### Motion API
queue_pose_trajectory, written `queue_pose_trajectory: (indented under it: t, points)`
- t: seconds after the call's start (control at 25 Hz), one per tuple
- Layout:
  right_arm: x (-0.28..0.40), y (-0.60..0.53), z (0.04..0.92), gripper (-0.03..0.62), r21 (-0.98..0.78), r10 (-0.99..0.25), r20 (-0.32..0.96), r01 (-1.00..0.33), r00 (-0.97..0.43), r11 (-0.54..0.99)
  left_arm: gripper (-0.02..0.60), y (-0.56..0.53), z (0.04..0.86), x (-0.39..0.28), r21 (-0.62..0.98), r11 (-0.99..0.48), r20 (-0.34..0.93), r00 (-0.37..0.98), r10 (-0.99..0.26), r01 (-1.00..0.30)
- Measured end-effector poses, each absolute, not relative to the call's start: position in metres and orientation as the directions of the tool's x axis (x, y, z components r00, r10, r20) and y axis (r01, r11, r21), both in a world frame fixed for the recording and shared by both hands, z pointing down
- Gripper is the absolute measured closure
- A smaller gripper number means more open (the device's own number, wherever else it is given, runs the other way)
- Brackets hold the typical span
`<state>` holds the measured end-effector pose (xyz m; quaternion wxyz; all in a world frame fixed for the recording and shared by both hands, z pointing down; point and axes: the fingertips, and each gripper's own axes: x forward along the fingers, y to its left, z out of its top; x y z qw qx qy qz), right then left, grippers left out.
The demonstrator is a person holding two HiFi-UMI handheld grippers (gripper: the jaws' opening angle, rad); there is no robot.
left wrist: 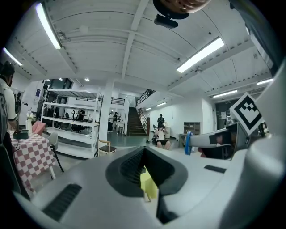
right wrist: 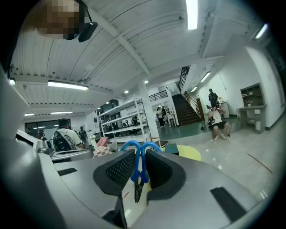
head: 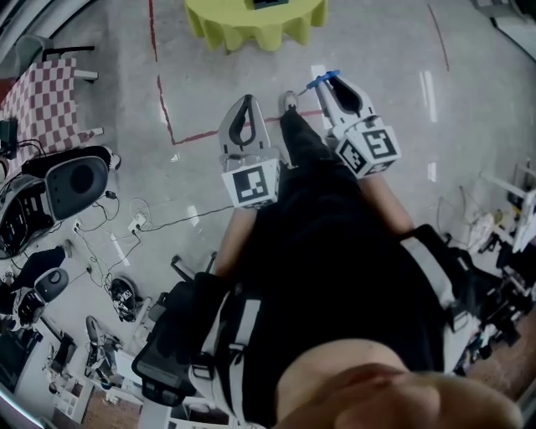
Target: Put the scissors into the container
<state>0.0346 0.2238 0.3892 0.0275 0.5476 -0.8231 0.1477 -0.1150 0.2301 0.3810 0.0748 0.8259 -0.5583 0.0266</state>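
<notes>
**Scissors** [right wrist: 139, 176]: blue-handled, clamped between the pads of your right tongs [head: 332, 84]. The two handle loops stick out past the tong tips. The blades run back between the pads toward your hand.

**Right tongs**: closed on the scissors and held out in front of you, well clear of any surface.

**Left tongs** [head: 246, 100]: just beside the right tongs, at about the same reach. The tips are together and there is nothing between the pads. Only the far room shows through the gap behind the tips.

**Table** [head: 251, 25]: round with a yellow cloth, straight ahead of both tongs and well apart from them. Bare floor [head: 377, 50] lies between.

**Dark boxy item** [right wrist: 171, 149]: on the table, past the right tong tips. You cannot tell from here whether it is the container.

**Container**: none can be identified in any view.

**Step in hand**: judged to be the carry. The scissors are already gripped and the drop-off has not begun.

**Next move**:
- Close the gap to the table and find the container.
- Bring the right tongs over its opening. The handles lead, so tip the tongs until the scissors can fall inside.
- Part the pads only when you are above the opening.
- Your left tongs are free to steady the container.
</notes>
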Motion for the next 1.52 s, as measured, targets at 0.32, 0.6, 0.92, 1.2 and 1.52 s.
queue_pose_trajectory:
  t: [0.32,0.6,0.92,1.2,1.52]
  points:
    - [0.052,0.149,0.389,0.517,-0.216,-0.884,0.215,-0.903,-0.415,0.371,0.586,0.158,0.378,-0.093,0.078,-0.365,0.146,0.373,-0.916,-0.928]
    - [0.067,0.07,0.39,0.517,-0.233,-0.862,0.23,-0.886,-0.451,0.402,0.584,0.081,0.373,-0.075,0.081,-0.332,0.164,0.341,-0.926,-0.94]
    - [0.101,-0.009,0.394,0.517,-0.249,-0.848,0.237,-0.873,-0.474,0.419,0.586,0.008,0.37,-0.045,0.068,-0.301,0.183,0.308,-0.934,-0.951]
    - [0.121,-0.063,0.405,0.517,-0.243,-0.83,0.248,-0.862,-0.499,0.445,0.584,-0.029,0.377,-0.024,0.06,-0.281,0.194,0.287,-0.938,-0.958]
    - [0.122,-0.098,0.42,0.517,-0.252,-0.828,0.266,-0.865,-0.494,0.434,0.586,-0.057,0.387,-0.027,0.062,-0.259,0.209,0.267,-0.941,-0.964]
